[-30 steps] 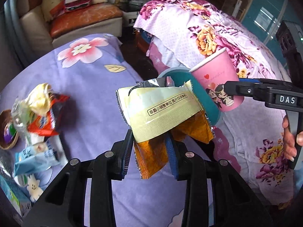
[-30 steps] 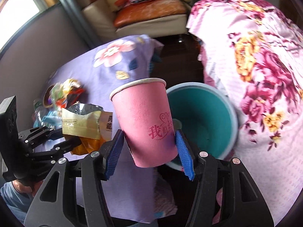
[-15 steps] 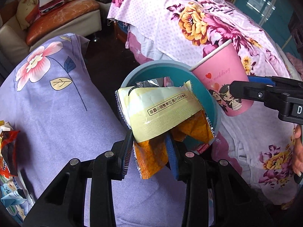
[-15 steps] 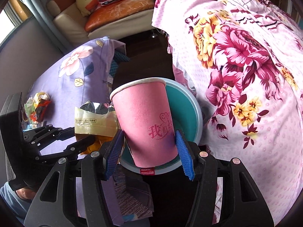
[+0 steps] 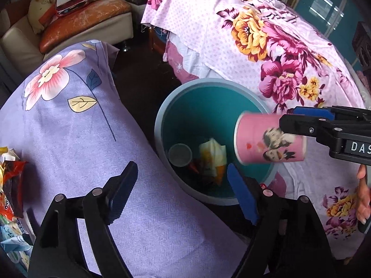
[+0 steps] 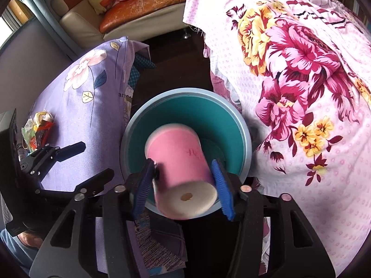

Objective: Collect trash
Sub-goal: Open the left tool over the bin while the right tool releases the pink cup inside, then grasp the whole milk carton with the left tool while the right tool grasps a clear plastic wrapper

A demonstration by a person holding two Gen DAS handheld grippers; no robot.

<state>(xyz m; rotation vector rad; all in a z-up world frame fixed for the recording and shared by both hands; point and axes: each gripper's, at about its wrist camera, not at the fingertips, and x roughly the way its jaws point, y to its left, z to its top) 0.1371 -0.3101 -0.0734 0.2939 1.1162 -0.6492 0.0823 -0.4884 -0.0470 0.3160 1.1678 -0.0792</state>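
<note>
Over the teal bin (image 5: 160,125), left gripper (image 5: 183,192) jaws gape empty; right gripper (image 6: 183,185) jaws flank the tipped pink cup (image 6: 178,159).

You're in a home, living-room/bedroom type space. Evidence: cream sofa (image 5: 69,25) with orange cushion (image 5: 85,18) and a stuffed pillow (image 5: 43,7) in back, furniture draped in a pink floral sheet (image 5: 266,46) and a purple flower-print sheet (image 5: 76,125). Teal trash bin (image 5: 162,125) sits on the dark floor (image 5: 143,69) between those 2 sheets.
</note>
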